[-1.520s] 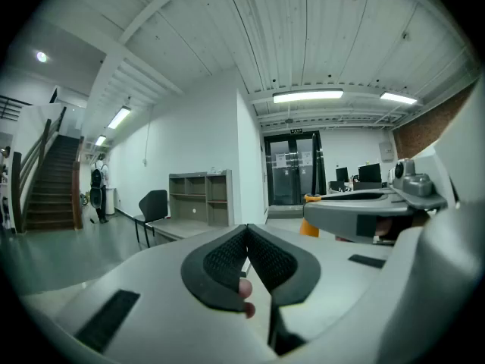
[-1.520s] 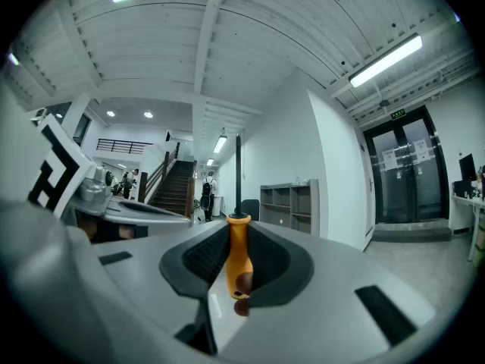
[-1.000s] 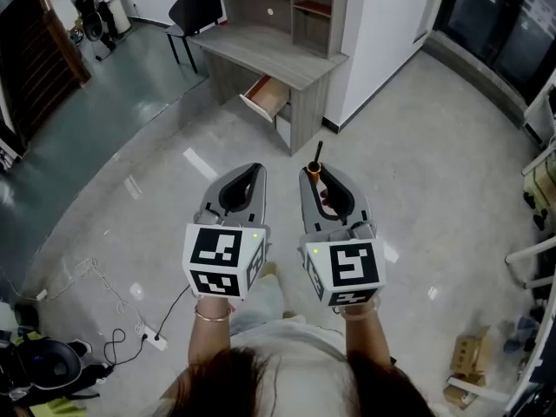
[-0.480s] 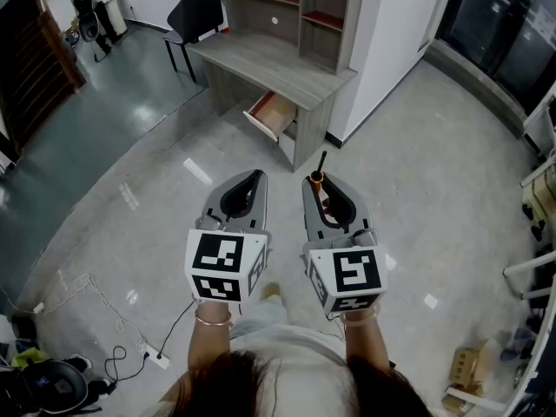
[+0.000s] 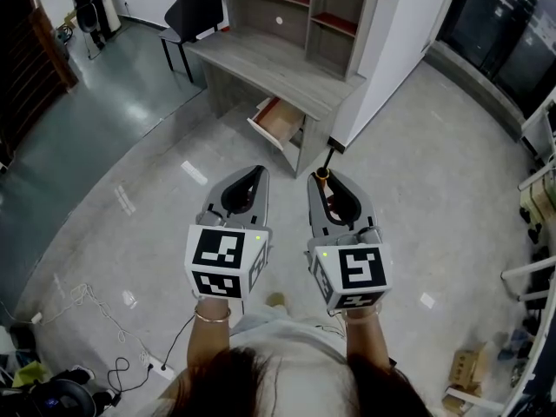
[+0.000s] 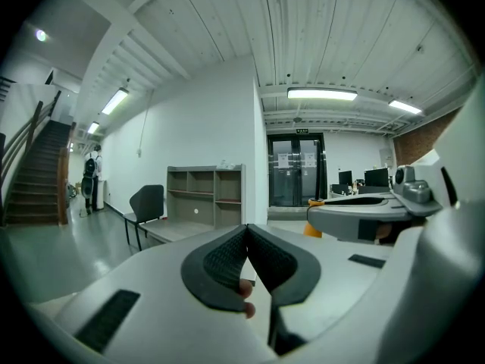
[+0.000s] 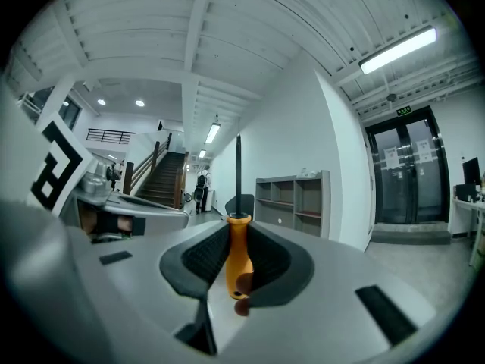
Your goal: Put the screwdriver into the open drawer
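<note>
My right gripper (image 5: 323,178) is shut on a screwdriver (image 5: 325,168) with an orange handle (image 7: 239,262) and a black shaft (image 7: 237,174) that sticks out past the jaws. My left gripper (image 5: 257,171) is shut with nothing between its pads (image 6: 227,258). Both are held side by side over the floor, apart from the desk. The open drawer (image 5: 278,121), wood-lined, juts from the grey desk (image 5: 269,66) ahead of the grippers. In both gripper views the desk and shelf unit (image 6: 206,192) stand in the distance.
A black chair (image 5: 193,9) stands at the desk's left end. A shelf unit (image 5: 300,11) rises on the desk against a white wall (image 5: 391,42). Cables and a power strip (image 5: 169,369) lie on the floor at lower left. Boxes (image 5: 469,363) sit at lower right.
The desk and drawer have come nearer in the head view as the person walks toward them. Both grippers keep their pose, with the screwdriver still held in the right one.
</note>
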A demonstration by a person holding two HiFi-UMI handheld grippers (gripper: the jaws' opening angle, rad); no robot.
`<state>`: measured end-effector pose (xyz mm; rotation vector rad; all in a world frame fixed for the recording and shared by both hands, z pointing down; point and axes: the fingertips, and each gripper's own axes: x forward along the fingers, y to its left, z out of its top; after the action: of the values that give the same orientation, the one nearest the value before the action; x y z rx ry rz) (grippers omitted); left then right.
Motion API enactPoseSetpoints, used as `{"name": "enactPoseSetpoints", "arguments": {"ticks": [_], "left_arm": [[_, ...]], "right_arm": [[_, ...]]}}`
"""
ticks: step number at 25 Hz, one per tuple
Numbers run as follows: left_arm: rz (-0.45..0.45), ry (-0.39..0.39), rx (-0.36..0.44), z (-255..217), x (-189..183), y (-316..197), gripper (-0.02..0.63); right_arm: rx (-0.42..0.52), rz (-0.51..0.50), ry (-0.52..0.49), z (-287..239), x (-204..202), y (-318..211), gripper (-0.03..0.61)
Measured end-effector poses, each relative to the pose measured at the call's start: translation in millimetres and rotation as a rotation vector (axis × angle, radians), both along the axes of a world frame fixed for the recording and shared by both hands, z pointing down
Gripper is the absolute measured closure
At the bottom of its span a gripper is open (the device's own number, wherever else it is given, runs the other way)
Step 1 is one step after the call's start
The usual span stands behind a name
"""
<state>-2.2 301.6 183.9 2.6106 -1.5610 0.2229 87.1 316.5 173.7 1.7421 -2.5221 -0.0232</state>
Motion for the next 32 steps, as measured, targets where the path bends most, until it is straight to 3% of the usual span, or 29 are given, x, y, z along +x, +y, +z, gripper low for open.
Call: {"name": "enactPoseSetpoints", "arguments": {"ticks": [18, 32], "left_arm": [[0.003, 0.031, -0.033, 17, -27, -63, 0.597], [-0.050, 0.010, -0.041, 16, -28, -172, 0.597]], "right_arm": [[-0.022, 0.009, 0.026, 12, -22, -65, 0.494], [-0.039, -0.031, 0.014, 17, -16, -178, 0.493]]}}
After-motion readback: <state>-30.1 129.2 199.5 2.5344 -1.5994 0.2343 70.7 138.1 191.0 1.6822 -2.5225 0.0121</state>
